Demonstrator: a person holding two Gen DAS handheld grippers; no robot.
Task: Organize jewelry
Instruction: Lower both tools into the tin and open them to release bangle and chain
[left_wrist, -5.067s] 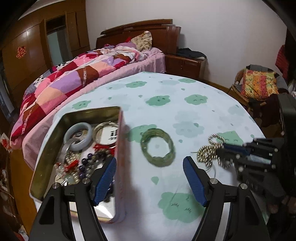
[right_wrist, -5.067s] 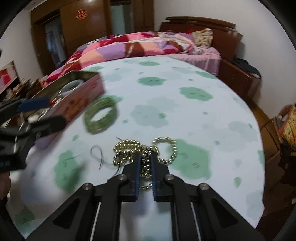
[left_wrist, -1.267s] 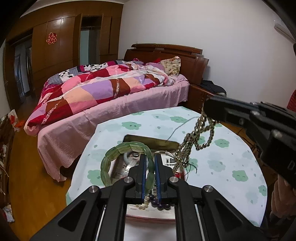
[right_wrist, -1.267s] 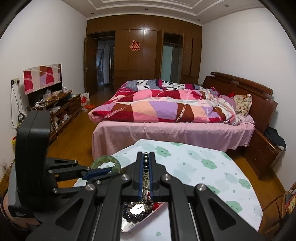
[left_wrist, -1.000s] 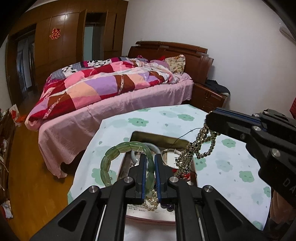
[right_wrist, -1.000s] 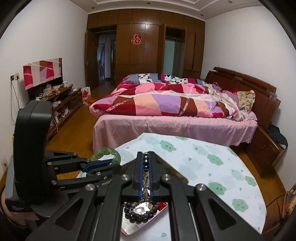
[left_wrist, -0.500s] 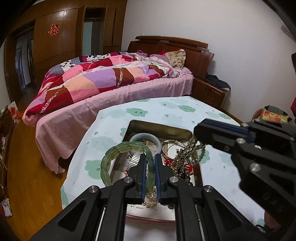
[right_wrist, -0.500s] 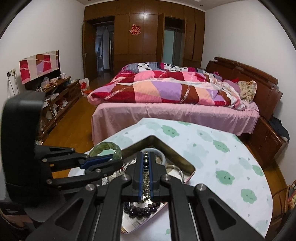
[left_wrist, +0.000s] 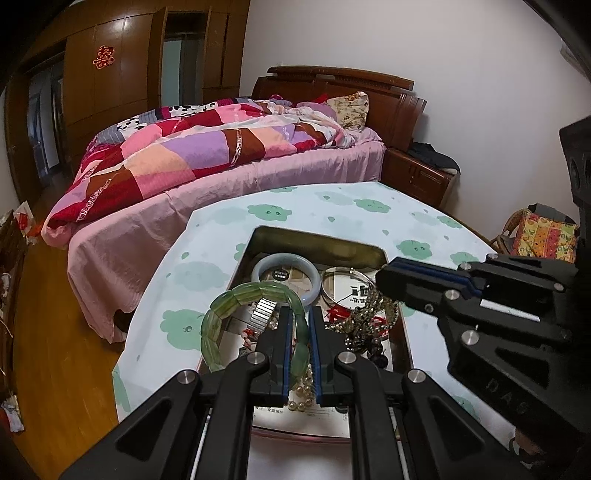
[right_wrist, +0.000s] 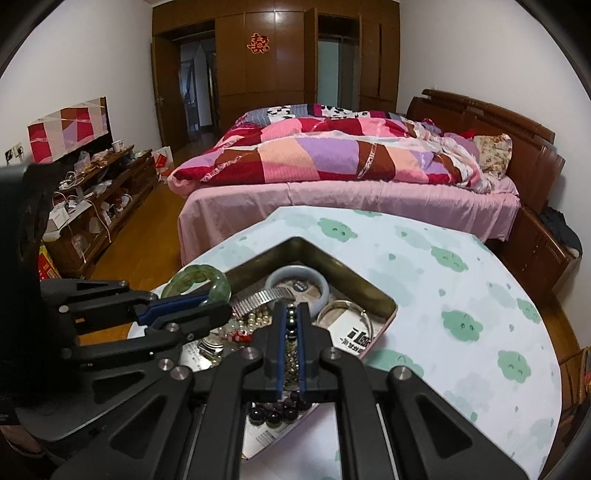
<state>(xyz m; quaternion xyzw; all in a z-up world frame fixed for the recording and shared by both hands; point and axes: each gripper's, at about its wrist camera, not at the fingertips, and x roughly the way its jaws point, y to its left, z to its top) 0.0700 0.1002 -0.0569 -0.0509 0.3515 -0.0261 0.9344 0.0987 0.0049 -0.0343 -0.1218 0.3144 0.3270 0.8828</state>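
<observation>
My left gripper (left_wrist: 298, 314) is shut on a green jade bracelet (left_wrist: 225, 314) and holds it just above the near left part of the open metal tin (left_wrist: 317, 242). My right gripper (right_wrist: 291, 314) is shut on a gold bead necklace (left_wrist: 369, 314), which hangs down into the tin. In the right wrist view the green bracelet (right_wrist: 195, 278) sits in the left gripper (right_wrist: 218, 306) over the tin's (right_wrist: 354, 277) left edge. The tin holds a pale bangle (left_wrist: 284, 267), a silver bangle (left_wrist: 347, 286), pearls and dark beads.
The tin stands on a round table with a white cloth with green clouds (left_wrist: 332, 206). A bed with a patchwork quilt (left_wrist: 207, 155) lies beyond the table. A low cabinet (right_wrist: 96, 206) stands at the left wall. A chair with a patterned cushion (left_wrist: 543, 236) is at the right.
Both grippers have come down closer to the tin. The gold necklace has dropped from hanging in the air to resting partly inside the tin. The bracelet stays gripped.
</observation>
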